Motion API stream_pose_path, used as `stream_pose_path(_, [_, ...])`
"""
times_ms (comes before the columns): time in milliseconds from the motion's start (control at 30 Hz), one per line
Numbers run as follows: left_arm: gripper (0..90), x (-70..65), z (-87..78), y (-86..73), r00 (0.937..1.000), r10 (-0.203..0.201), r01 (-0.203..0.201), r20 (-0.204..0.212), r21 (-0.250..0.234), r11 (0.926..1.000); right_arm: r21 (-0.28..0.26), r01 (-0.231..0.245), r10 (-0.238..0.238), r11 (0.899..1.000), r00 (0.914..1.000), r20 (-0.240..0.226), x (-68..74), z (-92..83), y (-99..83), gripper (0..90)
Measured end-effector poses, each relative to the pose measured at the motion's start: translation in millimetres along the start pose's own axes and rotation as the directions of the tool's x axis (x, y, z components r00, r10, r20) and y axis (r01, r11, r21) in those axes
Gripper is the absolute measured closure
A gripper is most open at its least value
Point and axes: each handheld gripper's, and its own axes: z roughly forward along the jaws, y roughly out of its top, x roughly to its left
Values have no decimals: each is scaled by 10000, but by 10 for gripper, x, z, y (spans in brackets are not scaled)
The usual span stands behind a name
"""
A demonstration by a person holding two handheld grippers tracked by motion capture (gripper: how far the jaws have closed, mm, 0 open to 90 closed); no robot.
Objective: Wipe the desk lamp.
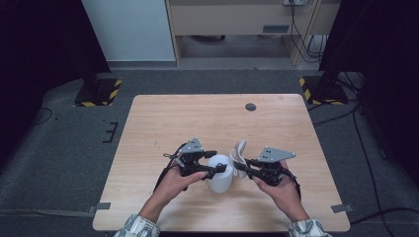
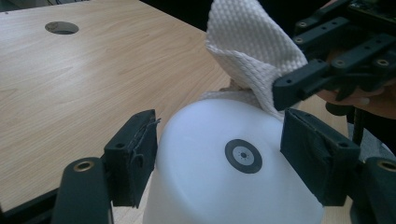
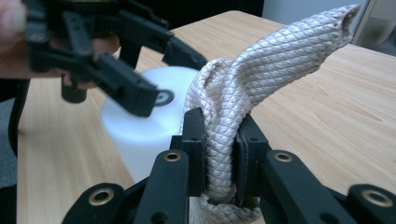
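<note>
- Left gripper (image 1: pixel 221 168) clamped on the sides of a white cup (image 1: pixel 220 178), pads (image 2: pixel 132 156) pressing left and right of its upturned base.
- Cup standing upside down on the wooden table (image 1: pixel 197 118), near the front edge, between the two hands; small dark ring at the middle of its base.
- Right gripper (image 1: pixel 240 166) pinched tight on a white cloth (image 1: pixel 239 152), woven fabric squeezed between both pads (image 3: pixel 195 149).
- Cloth bunched and lifted, one end rising free above the jaws, lower part touching the far side of the cup.
- Round dark hole (image 1: pixel 250 106) in the table's far side, well apart from the cup.
</note>
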Motion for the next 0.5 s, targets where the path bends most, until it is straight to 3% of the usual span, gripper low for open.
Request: stream_pose_path(500, [268,3,1,0,10000,0,0,32,-1,10000,637,-310,331,9975,9989,-328,-140,159,-104,774])
